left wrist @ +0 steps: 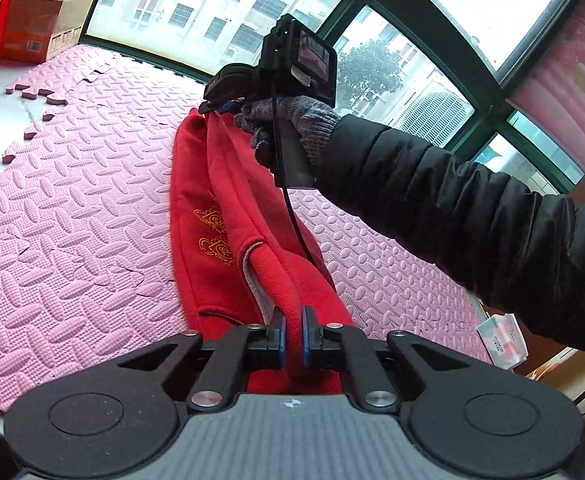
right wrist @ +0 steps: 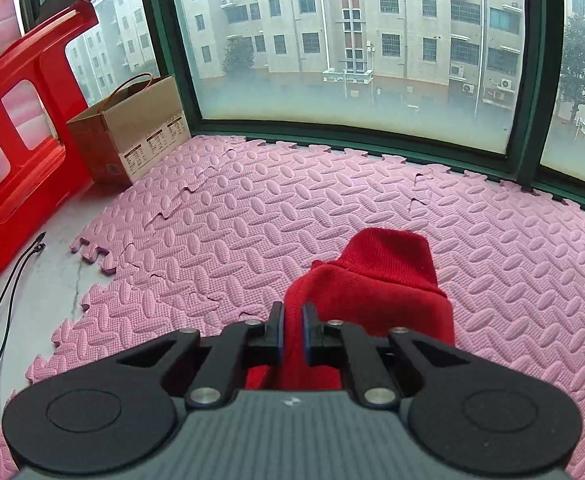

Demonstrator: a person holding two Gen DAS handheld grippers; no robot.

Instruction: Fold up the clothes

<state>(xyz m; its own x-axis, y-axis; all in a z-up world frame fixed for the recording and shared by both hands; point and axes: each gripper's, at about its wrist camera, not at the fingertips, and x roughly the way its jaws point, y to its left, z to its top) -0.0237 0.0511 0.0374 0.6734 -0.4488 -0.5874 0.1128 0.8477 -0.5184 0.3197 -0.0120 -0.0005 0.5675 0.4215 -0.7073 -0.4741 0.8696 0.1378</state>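
Note:
A red sweatshirt (left wrist: 216,236) with gold embroidery hangs stretched between my two grippers above the pink foam mat (left wrist: 72,200). My left gripper (left wrist: 294,320) is shut on a fold of the red fabric near its grey-lined edge. My right gripper (left wrist: 216,106), held by a gloved hand, is shut on the far end of the garment, seen in the left wrist view. In the right wrist view my right gripper (right wrist: 292,312) is shut on the red sweatshirt (right wrist: 384,276), whose ribbed cuff sticks up beyond the fingers.
A cardboard box (right wrist: 132,128) with a handle and a red plastic stool (right wrist: 24,128) stand at the mat's far left by the window (right wrist: 352,40). A black cable (right wrist: 8,280) lies on the bare white floor. A white packet (left wrist: 502,340) lies at the mat's right edge.

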